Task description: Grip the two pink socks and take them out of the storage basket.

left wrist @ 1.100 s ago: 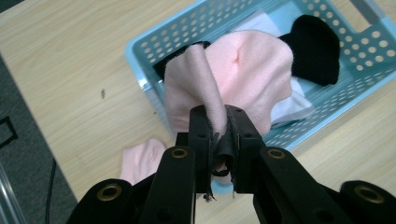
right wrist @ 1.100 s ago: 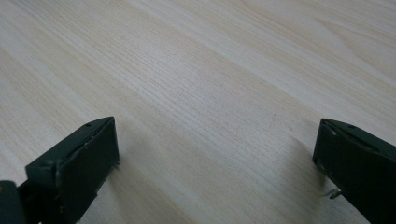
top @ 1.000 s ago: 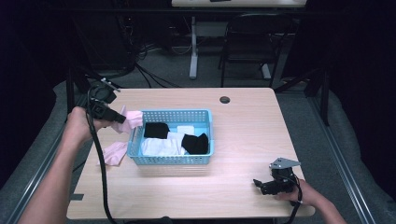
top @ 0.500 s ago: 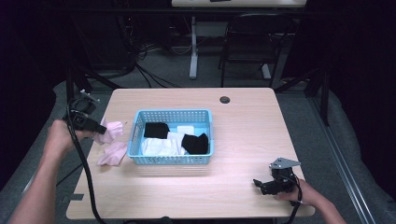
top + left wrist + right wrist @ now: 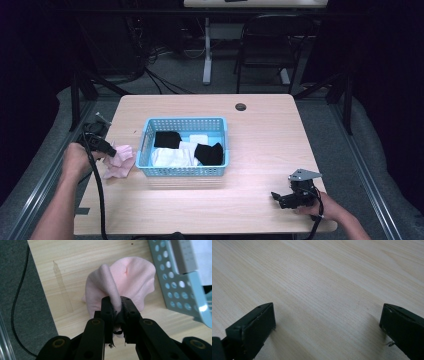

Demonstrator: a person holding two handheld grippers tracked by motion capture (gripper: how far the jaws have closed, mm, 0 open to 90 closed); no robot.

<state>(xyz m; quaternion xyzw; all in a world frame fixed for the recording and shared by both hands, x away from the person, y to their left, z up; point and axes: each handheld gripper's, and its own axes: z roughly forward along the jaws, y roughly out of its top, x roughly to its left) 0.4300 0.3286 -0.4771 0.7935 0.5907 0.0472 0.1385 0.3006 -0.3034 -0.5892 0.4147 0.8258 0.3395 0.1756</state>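
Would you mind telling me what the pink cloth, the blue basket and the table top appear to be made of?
Pink cloth: soft knit fabric, matte; a fine weave shows and it folds limply where the left gripper pinches it.
Blue basket: likely moulded plastic, slightly glossy, with regular round holes.
Table: pale wood or wood-look laminate, smooth, with straight grain lines.

Light wooden worktop (image 5: 260,130) with a small dark round hole (image 5: 240,107) near its far edge, grey floor around it, black folding chair (image 5: 270,45) beyond, white desk leg (image 5: 206,55), tangled black cables (image 5: 150,55) on the floor behind
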